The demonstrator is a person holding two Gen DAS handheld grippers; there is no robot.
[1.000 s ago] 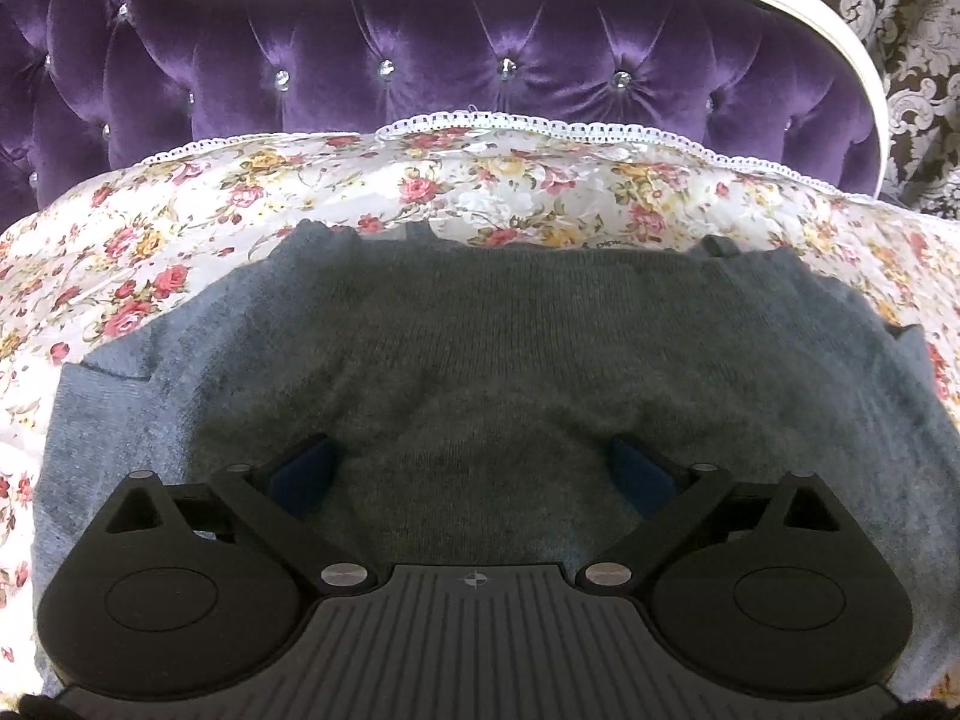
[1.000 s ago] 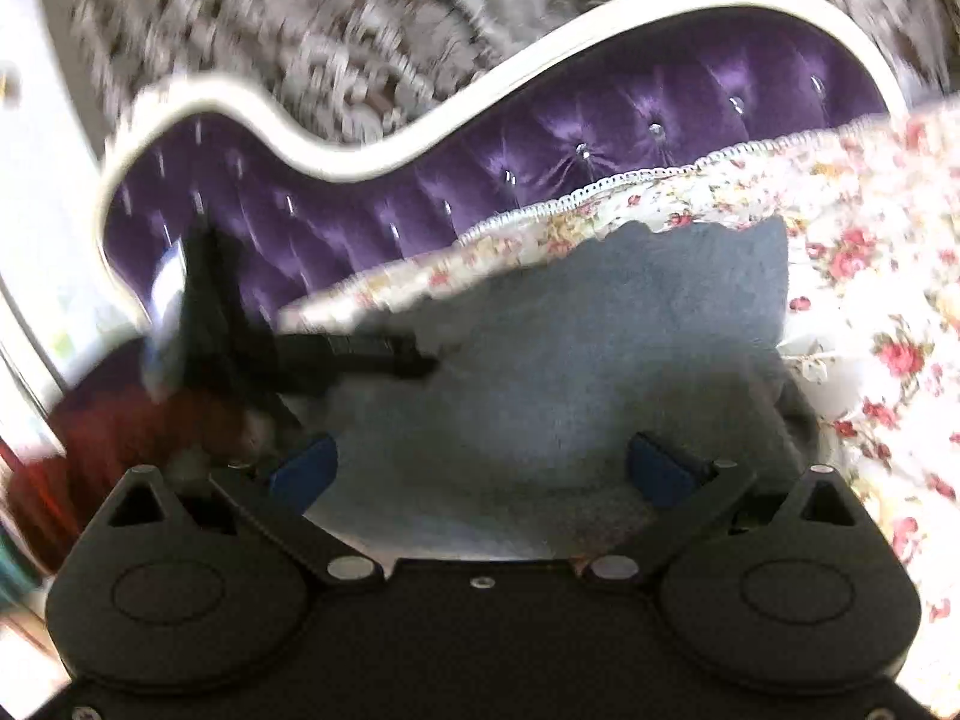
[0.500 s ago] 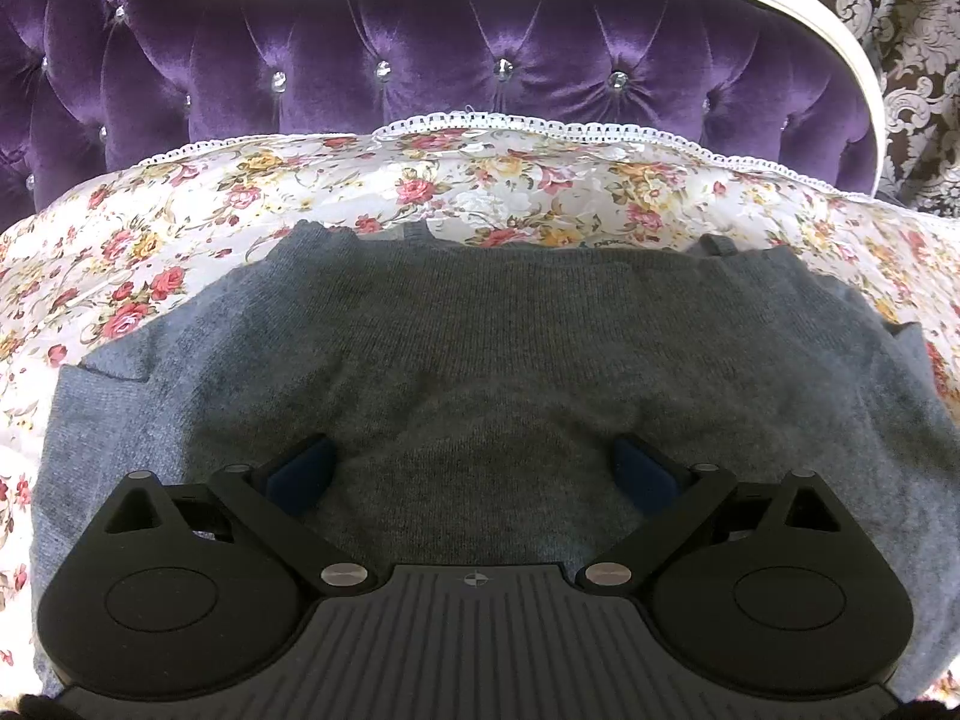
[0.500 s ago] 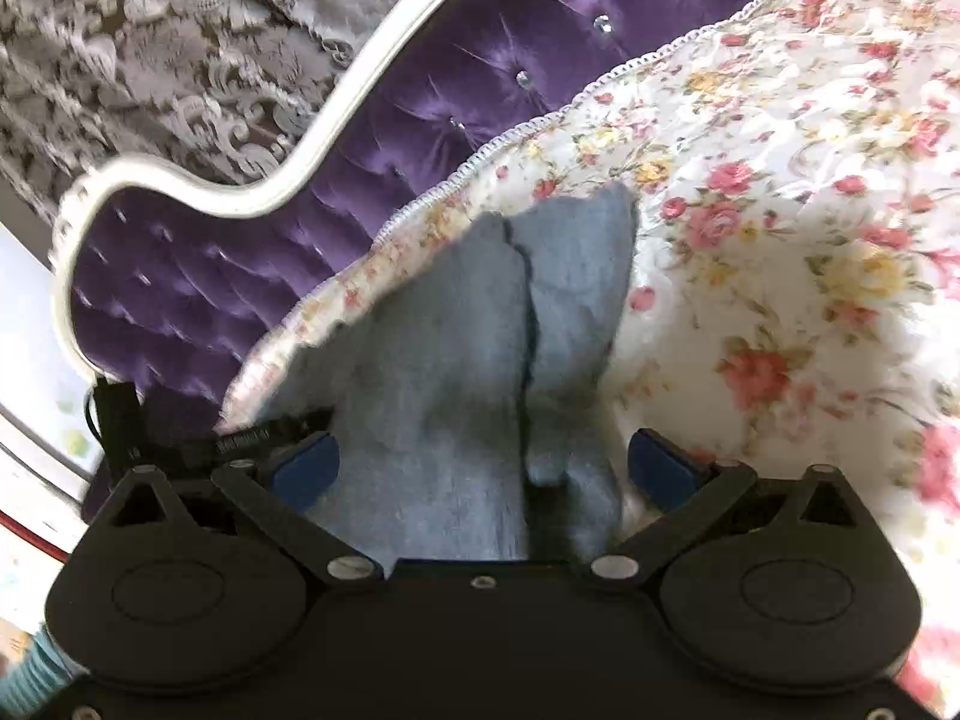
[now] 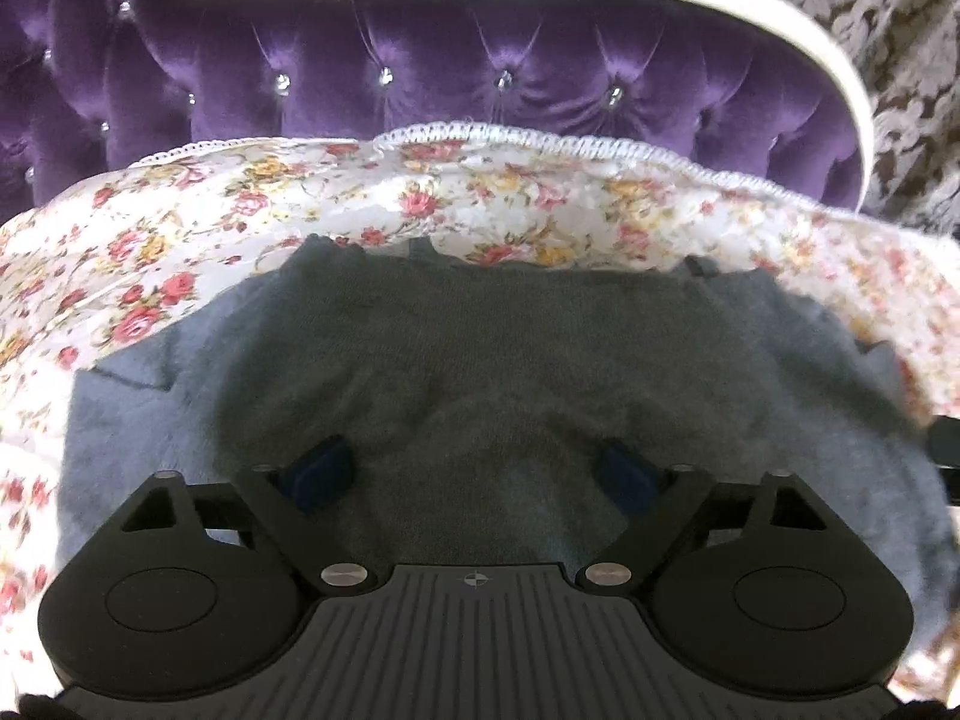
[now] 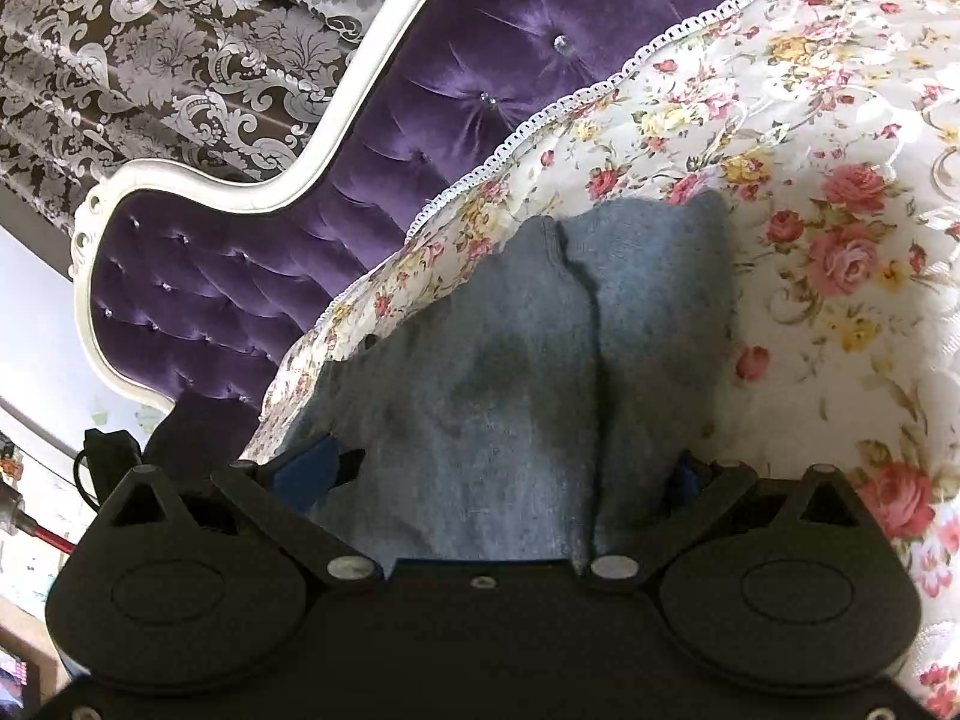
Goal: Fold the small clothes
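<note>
Hovering spread-fingered, both grippers flank a grey sweater.

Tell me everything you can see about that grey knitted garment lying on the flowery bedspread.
The grey sweater looks like soft, fuzzy fine knit, blue-grey throughout. It lies spread flat on the floral bedspread, below the purple headboard. The right wrist view shows one part folded over the body, leaving a dark seam-like edge. The open left gripper and open right gripper sit low over it; actual contact cannot be told.

one grey sweater, one floral bedspread, one purple headboard, two tools
</note>
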